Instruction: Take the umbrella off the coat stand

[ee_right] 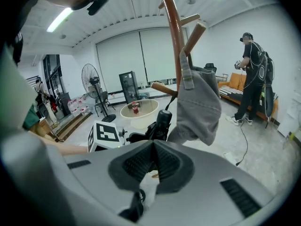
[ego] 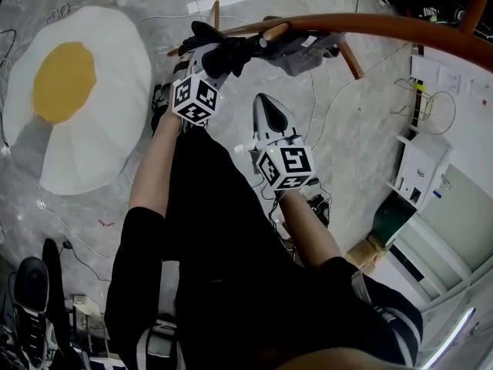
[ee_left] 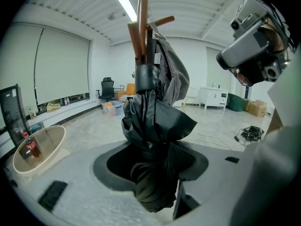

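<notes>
While the left tool is clamping on the folded black umbrella, the right tool is hovering just beside it, jaws pressed together on nothing; the umbrella's upper end is lying against the pole of the coat stand, next to a grey cloth hanging from a peg; a fried-egg rug is lying on the floor below.

Bright ceiling light, fisheye edges, mild blur
</notes>
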{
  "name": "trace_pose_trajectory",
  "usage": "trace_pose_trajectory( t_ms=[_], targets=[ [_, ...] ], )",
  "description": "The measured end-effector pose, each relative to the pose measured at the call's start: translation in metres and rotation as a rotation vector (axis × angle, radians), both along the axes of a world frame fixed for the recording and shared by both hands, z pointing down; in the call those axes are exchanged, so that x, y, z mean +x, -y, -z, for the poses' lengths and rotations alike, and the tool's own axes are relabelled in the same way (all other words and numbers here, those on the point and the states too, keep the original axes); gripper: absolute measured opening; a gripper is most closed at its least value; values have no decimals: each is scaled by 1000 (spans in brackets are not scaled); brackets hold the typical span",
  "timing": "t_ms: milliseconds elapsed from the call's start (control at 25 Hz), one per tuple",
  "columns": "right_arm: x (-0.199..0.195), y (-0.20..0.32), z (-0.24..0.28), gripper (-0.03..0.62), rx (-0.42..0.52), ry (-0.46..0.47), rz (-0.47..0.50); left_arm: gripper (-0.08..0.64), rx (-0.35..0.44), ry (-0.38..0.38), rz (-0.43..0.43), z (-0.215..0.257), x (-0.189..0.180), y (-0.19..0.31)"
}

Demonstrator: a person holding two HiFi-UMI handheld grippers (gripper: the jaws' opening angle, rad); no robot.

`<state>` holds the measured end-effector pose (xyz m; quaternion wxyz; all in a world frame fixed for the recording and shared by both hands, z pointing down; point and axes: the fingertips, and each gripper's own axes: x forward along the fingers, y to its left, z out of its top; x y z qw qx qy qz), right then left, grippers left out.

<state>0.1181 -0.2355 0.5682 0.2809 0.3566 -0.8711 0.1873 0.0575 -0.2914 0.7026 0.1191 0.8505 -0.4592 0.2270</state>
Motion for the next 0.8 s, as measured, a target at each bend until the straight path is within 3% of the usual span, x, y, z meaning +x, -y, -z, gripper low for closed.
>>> trace_pose_trajectory(
  t_ms=[800],
  targets=[
    [-1, 9, 16, 6, 19, 31, 5, 221, -1, -22, 39, 26, -3, -15]
  ],
)
